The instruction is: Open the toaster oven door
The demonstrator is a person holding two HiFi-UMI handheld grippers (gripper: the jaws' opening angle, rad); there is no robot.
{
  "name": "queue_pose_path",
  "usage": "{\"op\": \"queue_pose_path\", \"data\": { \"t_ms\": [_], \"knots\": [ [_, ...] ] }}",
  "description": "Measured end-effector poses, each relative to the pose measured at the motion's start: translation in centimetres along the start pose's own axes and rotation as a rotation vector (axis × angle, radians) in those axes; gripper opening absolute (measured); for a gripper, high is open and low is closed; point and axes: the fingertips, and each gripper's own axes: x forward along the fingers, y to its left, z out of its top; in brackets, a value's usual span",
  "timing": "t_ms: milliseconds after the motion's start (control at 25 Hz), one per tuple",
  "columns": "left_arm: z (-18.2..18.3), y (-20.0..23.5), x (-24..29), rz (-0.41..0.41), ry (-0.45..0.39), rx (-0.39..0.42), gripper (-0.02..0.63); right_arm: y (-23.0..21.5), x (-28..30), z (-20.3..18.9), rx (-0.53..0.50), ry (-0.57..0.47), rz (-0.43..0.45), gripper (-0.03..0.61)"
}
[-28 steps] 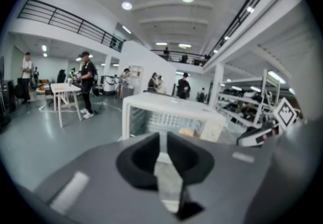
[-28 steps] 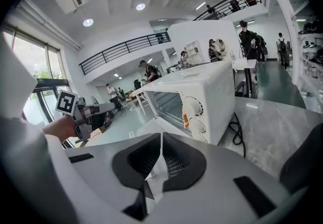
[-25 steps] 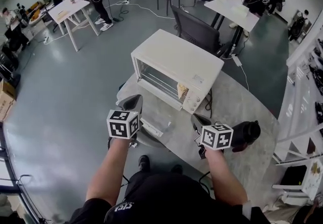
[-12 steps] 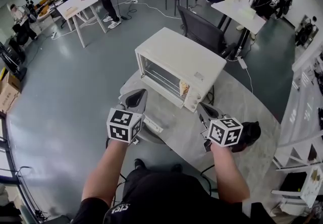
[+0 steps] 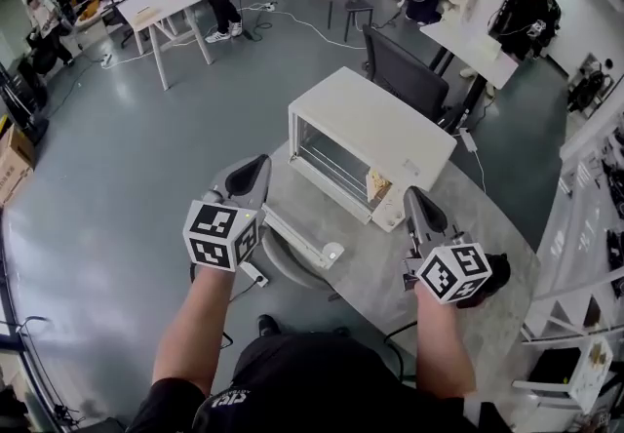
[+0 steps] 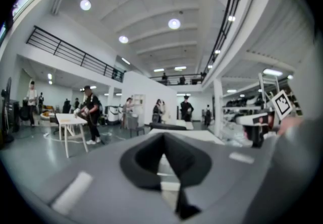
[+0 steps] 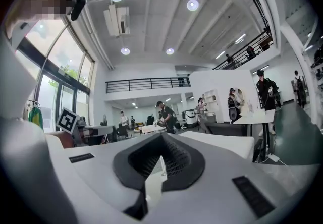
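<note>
both the left claw (image 5: 249,177) and right claw (image 5: 419,207), shut and empty, have risen to flank the near side of the toaster oven (image 5: 375,129) on the table (image 5: 390,270); its door (image 5: 336,163) remains closed, so only the approach is under way.

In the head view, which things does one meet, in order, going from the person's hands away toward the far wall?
left gripper and right gripper, side by side → toaster oven → dark office chair → white table
</note>
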Motion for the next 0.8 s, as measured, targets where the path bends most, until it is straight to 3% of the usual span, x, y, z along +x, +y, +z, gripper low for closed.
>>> {"op": "queue_pose_path", "data": {
  "t_ms": [320,800],
  "knots": [
    [-1.6,1.5,-0.9,0.037,0.008,-0.059,0.008,-0.3,-1.2,-1.1,0.018,-0.013,-0.013,-0.009],
    [-3.5,-0.9,-0.9,-0.002,0.066,-0.025,0.008,0.6,-0.6,-1.0,-0.021,-0.007,0.047,-0.009]
  ]
}}
